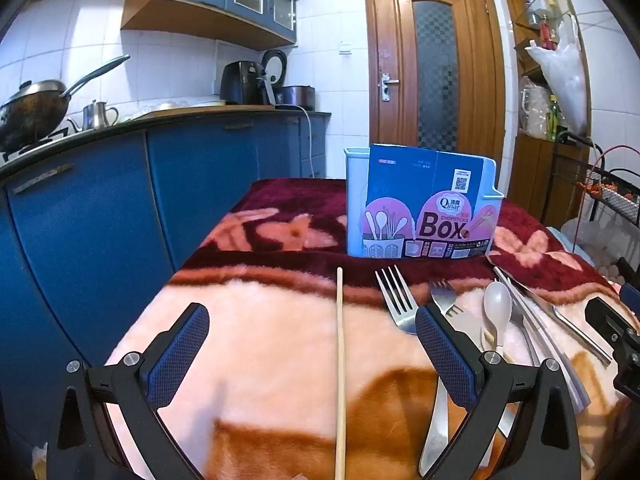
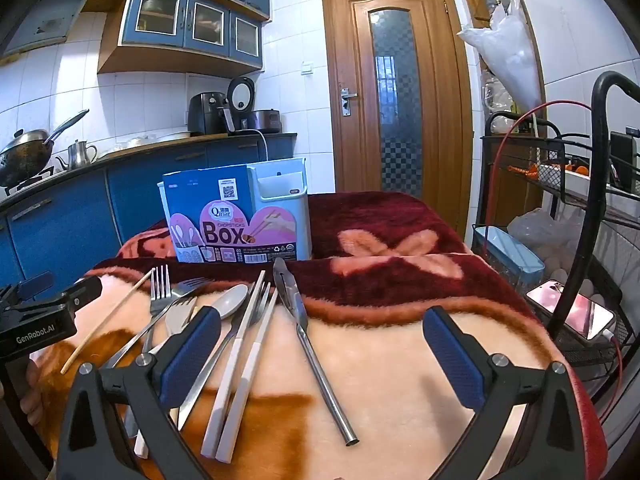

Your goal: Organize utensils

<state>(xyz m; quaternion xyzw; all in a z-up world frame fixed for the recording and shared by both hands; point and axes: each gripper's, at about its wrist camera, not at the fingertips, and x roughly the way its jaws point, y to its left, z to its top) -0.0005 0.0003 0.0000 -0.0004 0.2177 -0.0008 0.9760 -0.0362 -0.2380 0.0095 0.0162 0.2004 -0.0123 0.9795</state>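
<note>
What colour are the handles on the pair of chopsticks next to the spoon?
White handles with metal tips, clearest in the right wrist view.

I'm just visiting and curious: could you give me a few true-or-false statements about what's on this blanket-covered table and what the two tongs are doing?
1. Both the left tongs and the right tongs are open and hold nothing. True.
2. The chopsticks box lies flat on its side. False: it stands upright at the far end.
3. A single wooden chopstick lies apart from the other utensils. True.
4. The white spoon already sits in the box. False: it lies on the blanket among the cutlery.
5. The door stands open. False: it is closed.
</note>
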